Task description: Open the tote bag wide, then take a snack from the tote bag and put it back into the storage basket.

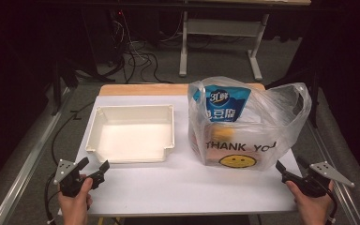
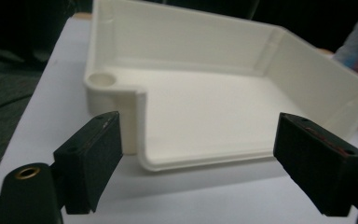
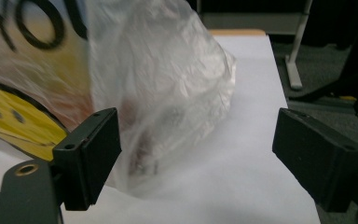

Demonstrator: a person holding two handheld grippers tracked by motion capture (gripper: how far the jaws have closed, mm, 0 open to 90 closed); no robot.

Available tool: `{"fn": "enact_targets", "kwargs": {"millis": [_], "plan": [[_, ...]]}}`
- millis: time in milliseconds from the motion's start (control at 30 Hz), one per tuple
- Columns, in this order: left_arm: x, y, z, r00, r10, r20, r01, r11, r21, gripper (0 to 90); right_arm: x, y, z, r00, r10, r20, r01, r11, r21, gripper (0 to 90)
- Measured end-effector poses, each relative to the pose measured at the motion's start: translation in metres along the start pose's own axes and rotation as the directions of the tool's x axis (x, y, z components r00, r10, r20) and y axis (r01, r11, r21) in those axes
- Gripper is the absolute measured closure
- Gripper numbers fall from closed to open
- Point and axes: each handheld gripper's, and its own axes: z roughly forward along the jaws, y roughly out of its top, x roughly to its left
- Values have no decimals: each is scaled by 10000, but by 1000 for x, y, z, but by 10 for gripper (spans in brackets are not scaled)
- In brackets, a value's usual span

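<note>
At the near left corner of the white-topped table (image 1: 178, 187), I held my left gripper (image 1: 93, 169) with its black jaws spread wide and nothing between them, pointed at the shallow cream plastic tray (image 1: 168, 123) just ahead; in the left gripper view, that tray (image 2: 307, 88) sat flat on the tabletop with its notched near edge between and just beyond the jaws, not touching either. The tray lay on the left half of the table and held nothing. To its right, near but apart from it, stood the clear thin plastic carrier bag (image 1: 281, 112) printed with "THANK YOU" and a yellow smiley face, its handles up and a blue-and-white packet (image 1: 227, 104) rising from its mouth, with orange and reddish goods too blurred to identify lower down. At the near right corner, I held my right gripper (image 1: 281, 169) with its jaws likewise wide apart and holding nothing, aimed at the bag's lower right corner; in the right gripper view, the crinkled bag (image 3: 168, 70) bulged just beyond the left jaw, resting on the table.
</note>
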Motion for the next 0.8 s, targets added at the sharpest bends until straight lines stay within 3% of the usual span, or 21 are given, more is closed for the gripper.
{"fn": "enact_targets", "kwargs": {"millis": [33,67,133,200,267,300,333,367,400,433,467,500,533,567,600,633,667,700,733,767,800], "plan": [[0,0,0,10000,0,0,0,10000,0,188,0,0,0,10000,0,0,0,10000,0,160],[-9,3,-2,9997,227,-68,-229,9994,-252,213,3,6,-5,9999,-87,-75,86,9997,-239,161],[-13,5,-2,9999,134,63,-132,9994,-309,220,4,9,-8,9999,-47,-122,42,9993,-372,163],[-24,10,0,9991,390,162,-386,9990,-207,226,10,21,-12,9998,-179,-60,175,9978,-637,181],[-44,19,7,9956,806,477,-807,9967,1,227,13,30,-13,9998,-137,-107,128,9966,-812,184],[-44,19,7,9956,806,477,-807,9967,1,226,13,30,-13,9998,-137,-107,128,9966,-812,184],[-60,27,12,9914,932,920,-928,9956,-86,223,16,40,-14,9997,-170,-164,153,9953,-959,192],[-60,27,12,9914,932,920,-928,9956,-86,222,17,45,-14,9996,-181,-208,159,9945,-1032,193],[-74,34,16,9882,1096,1067,-1100,9939,-21,222,18,50,-15,9994,-212,-263,181,9932,-1148,195],[-74,34,16,9882,1096,1067,-1100,9939,-21,220,18,50,-15,9994,-212,-263,181,9932,-1148,195],[-90,42,22,9844,1158,1325,-1169,9931,2,219,21,60,-16,9993,-204,-312,158,9902,-1391,200],[-90,42,22,9844,1158,1325,-1169,9931,2,219,21,60,-16,9993,-204,-312,158,9902,-1391,200],[-108,50,29,9783,1349,1570,-1346,9908,-125,218,24,69,-15,9986,-383,-354,324,9876,-1534,237],[-108,50,29,9783,1349,1570,-1346,9908,-125,217,24,69,-15,9986,-383,-354,324,9876,-1534,237],[-122,55,34,9725,1489,1793,-1464,9889,-273,212,29,77,-14,9965,-816,-184,778,9850,-1538,292],[-122,55,34,9725,1489,1793,-1464,9889,-273,210,29,77,-14,9965,-816,-184,778,9850,-1538,292],[-136,61,41,9644,1576,2125,-1549,9875,-293,205,32,84,-10,9960,-861,-228,819,9860,-1451,313],[-136,61,41,9644,1576,2125,-1549,9875,-293,200,32,84,-10,9960,-861,-228,819,9860,-1451,313],[-151,66,48,9537,1692,2487,-1682,9854,-253,197,33,90,-7,9968,-688,-412,620,9870,-1483,340],[-151,66,48,9537,1692,2487,-1682,9854,-253,193,33,90,-7,9968,-688,-412,620,9870,-1483,340],[-163,71,52,9458,1796,2705,-1761,9837,-373,193,33,94,-4,9974,-535,-489,459,9883,-1457,393]]}}
